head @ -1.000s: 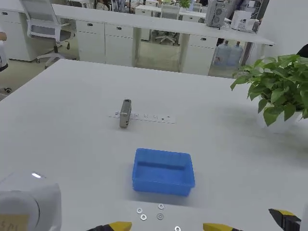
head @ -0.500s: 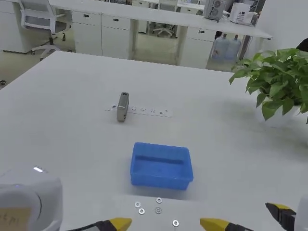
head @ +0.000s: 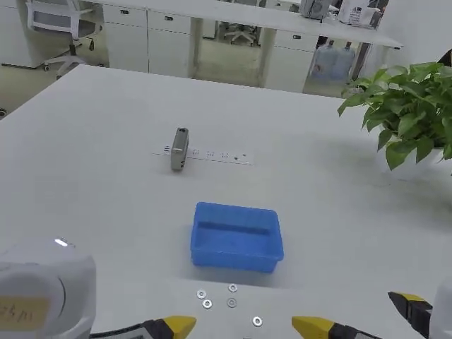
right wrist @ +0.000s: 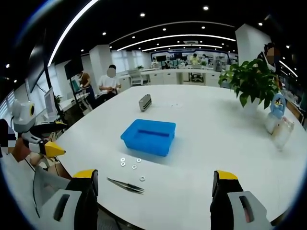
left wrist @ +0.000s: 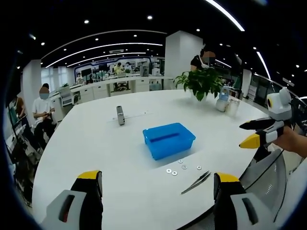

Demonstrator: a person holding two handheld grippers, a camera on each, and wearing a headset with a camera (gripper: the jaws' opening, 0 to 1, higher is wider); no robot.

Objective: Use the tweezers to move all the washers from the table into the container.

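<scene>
I am holding my left gripper [left wrist: 157,177] and right gripper [right wrist: 154,174] low at the near edge of the table [head: 106,176], both with jaws spread wide and gripping nothing. The tweezers [left wrist: 196,182] are lying flat close to that near edge, in front of both grippers. The five washers [head: 232,303] are sitting loose in a small cluster just beyond them, near the front wall of the blue bin [head: 236,210], which is looking empty. What I am worrying about most is the tweezers. They are thin, flat against a smooth top and close enough to the edge that a blunt jaw coming in at a bad angle could be shoving them off the table instead of lifting them. If I am pinching them too far forward, I could be squeezing the tips together and leaving them no room to work. Too far back, and they could be twisting in my hold. The washers are lying close together, so a clumsy tip could be flicking one toward the edge or against the bin's near wall.
</scene>
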